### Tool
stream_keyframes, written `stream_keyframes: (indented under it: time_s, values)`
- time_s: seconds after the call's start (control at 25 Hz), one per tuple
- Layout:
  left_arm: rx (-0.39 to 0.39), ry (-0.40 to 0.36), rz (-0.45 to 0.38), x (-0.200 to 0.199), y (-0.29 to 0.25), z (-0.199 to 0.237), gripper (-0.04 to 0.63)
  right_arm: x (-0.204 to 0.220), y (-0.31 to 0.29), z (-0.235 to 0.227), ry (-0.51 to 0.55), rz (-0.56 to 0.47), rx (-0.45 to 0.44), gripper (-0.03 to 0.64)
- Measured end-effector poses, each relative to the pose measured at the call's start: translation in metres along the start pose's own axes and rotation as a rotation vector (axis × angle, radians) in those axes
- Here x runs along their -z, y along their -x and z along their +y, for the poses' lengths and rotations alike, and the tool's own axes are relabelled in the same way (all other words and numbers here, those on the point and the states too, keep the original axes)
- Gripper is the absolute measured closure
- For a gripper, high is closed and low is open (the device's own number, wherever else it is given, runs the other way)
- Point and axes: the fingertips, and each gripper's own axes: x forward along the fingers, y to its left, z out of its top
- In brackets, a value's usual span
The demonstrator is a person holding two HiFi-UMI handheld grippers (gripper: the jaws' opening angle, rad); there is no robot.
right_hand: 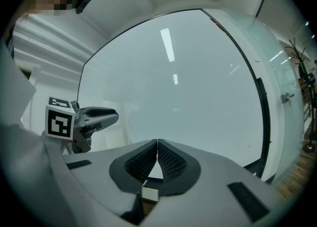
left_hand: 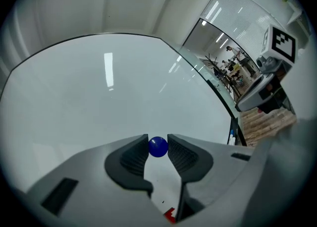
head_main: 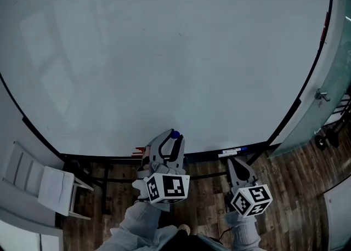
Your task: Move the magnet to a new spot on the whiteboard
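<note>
The left gripper (head_main: 170,140), at six o'clock in the head view, clamps a small glossy blue ball magnet (left_hand: 158,146) between its dark ribbed pads, by the bottom edge of the large white whiteboard (head_main: 164,52) (contact with the board is unclear). At five o'clock, the right gripper (right_hand: 157,145) holds its jaws together, empty.

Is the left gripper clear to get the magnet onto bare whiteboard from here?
Likely yes: the left gripper is shut on the blue magnet, the whiteboard stands bare right ahead, and the right gripper, shut and empty, sits off to the side.
</note>
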Motion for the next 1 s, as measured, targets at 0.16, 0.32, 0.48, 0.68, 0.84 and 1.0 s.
stream_keyframes:
  time_s: [0.16, 0.32, 0.48, 0.68, 0.84, 1.0]
  values:
    - [-0.025, 0.032, 0.039, 0.021, 0.014, 0.012, 0.471, 0.007, -0.012, 0.017, -0.002, 0.014, -0.044, 0.589]
    - [-0.054, 0.065, 0.076, 0.04, 0.031, 0.022, 0.471, 0.013, -0.021, 0.036, -0.006, 0.029, -0.091, 0.589]
    - [-0.081, 0.106, 0.105, 0.057, 0.049, 0.033, 0.471, 0.017, -0.028, 0.055, 0.009, 0.045, -0.137, 0.589]
    - [-0.111, 0.157, 0.134, 0.077, 0.069, 0.051, 0.471, 0.02, -0.041, 0.079, 0.024, 0.053, -0.177, 0.589]
    - [-0.135, 0.183, 0.156, 0.093, 0.083, 0.068, 0.471, 0.021, -0.054, 0.101, 0.027, 0.057, -0.208, 0.589]
    - [-0.161, 0.192, 0.167, 0.103, 0.093, 0.089, 0.471, 0.017, -0.065, 0.122, 0.036, 0.049, -0.239, 0.589]
